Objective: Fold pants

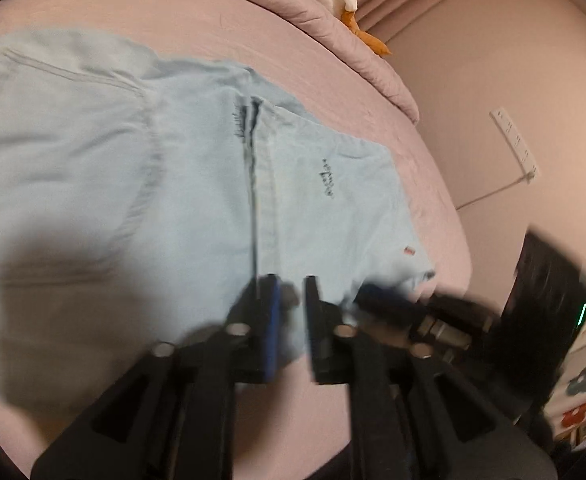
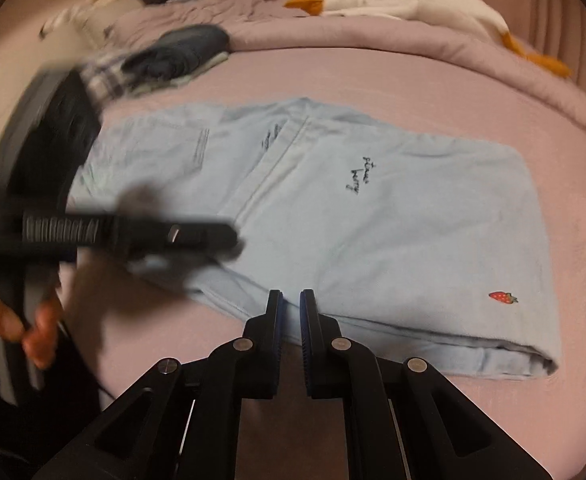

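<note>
The pants (image 2: 333, 216) lie folded flat on the pink bed (image 2: 373, 76). The right claw (image 2: 291, 300) sits at their near edge, jaws slightly spread, pinching nothing. The left claw (image 1: 291, 284), blurred, hovers above the fabric's near edge, jaws slightly spread, empty.

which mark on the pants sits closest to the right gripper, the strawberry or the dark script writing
The red strawberry, near the folded edge of the pants by the right gripper. The dark script lies farther up the fabric.
</note>
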Available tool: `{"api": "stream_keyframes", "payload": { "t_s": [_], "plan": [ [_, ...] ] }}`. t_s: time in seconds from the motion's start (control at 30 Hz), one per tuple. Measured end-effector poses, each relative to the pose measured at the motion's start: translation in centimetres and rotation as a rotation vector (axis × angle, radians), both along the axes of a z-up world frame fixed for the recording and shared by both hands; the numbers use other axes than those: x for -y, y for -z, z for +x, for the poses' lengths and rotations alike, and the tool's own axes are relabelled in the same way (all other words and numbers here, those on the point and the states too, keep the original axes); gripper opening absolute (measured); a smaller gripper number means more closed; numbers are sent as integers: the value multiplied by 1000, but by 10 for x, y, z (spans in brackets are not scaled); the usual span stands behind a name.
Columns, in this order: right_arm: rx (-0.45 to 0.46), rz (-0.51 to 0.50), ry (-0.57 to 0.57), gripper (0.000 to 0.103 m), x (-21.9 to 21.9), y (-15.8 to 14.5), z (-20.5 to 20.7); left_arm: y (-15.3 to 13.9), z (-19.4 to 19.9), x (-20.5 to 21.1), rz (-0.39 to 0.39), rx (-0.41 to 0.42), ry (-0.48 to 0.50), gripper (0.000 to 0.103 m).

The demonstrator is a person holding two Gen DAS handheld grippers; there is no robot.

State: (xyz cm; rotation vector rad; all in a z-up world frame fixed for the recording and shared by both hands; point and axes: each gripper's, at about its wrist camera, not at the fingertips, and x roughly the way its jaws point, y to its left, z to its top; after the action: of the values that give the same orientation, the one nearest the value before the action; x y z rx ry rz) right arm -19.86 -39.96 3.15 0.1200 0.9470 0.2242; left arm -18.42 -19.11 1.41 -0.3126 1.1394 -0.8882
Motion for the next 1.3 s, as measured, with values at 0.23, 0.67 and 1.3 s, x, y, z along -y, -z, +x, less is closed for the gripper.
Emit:
{"api": "stream_keyframes", "payload": {
  "t_s": [0.23,0.67,1.3],
  "plan": [
    [52,9,22,8,-8,-9,52,-14,-32,-75,-8,36,-43,41],
    [-49,-41,101,9,-18,4,130,28,-15,-168,-228,-257,-426,51],
    [-9,-11,-54,12,-38,-12,64,18,26,-157,-159,-141,-595,28]
  ]
}}
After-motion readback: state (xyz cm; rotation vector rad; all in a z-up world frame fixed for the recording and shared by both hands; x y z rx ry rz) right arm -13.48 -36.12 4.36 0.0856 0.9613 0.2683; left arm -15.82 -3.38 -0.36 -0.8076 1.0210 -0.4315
